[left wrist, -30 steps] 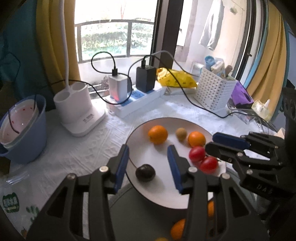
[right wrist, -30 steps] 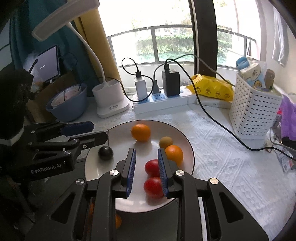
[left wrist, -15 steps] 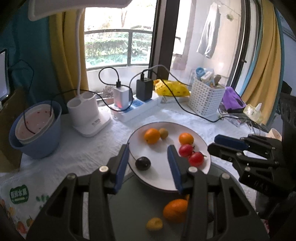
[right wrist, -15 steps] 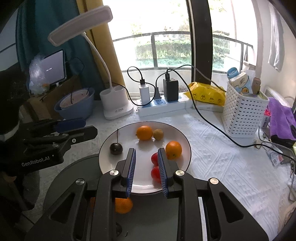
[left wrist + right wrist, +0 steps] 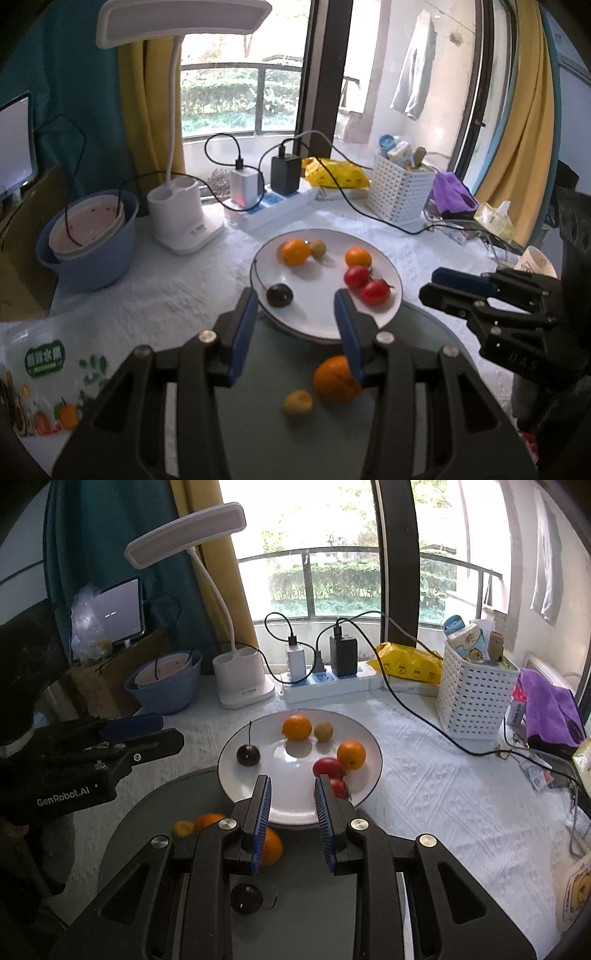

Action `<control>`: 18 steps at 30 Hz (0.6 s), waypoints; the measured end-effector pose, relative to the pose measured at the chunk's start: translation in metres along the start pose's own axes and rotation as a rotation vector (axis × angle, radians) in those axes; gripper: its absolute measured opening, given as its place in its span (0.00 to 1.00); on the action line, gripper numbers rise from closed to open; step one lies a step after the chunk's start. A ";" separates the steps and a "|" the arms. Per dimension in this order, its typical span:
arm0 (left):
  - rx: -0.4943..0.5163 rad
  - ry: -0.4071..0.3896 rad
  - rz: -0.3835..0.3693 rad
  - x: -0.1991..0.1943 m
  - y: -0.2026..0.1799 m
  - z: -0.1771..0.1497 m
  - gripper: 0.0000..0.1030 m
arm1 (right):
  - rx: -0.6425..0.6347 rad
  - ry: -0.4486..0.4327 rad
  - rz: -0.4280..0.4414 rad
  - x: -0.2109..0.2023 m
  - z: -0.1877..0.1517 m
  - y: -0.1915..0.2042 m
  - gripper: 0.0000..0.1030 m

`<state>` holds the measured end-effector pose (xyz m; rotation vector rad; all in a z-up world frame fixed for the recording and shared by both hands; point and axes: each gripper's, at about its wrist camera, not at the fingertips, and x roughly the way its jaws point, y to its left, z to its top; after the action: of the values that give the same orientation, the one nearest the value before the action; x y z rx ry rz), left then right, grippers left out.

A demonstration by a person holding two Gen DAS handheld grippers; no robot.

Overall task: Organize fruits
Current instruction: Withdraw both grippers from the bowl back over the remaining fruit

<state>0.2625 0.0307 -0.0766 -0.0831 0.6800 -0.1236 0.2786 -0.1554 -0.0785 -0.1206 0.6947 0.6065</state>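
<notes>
While both tools hover, I see the tabletop (image 5: 424, 794) under a white cloth, a grey round tray (image 5: 288, 435) at its near edge and a white plate (image 5: 295, 805) overlapping it. Plate holds two oranges (image 5: 296, 727), two tomatoes (image 5: 356, 277), a cherry (image 5: 248, 755). Left tool (image 5: 295, 325) partly open, empty. Right tool (image 5: 291, 808) at its narrowest, gripping nothing.
</notes>
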 end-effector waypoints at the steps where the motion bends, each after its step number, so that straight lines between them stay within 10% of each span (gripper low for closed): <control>1: -0.002 0.001 0.000 -0.001 0.000 -0.002 0.43 | 0.001 0.004 0.000 -0.001 -0.003 0.001 0.26; 18: -0.022 0.027 0.000 -0.018 -0.006 -0.045 0.43 | -0.025 0.095 0.058 0.005 -0.042 0.024 0.29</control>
<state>0.2199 0.0258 -0.0993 -0.1025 0.7083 -0.1180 0.2443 -0.1456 -0.1118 -0.1533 0.7854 0.6686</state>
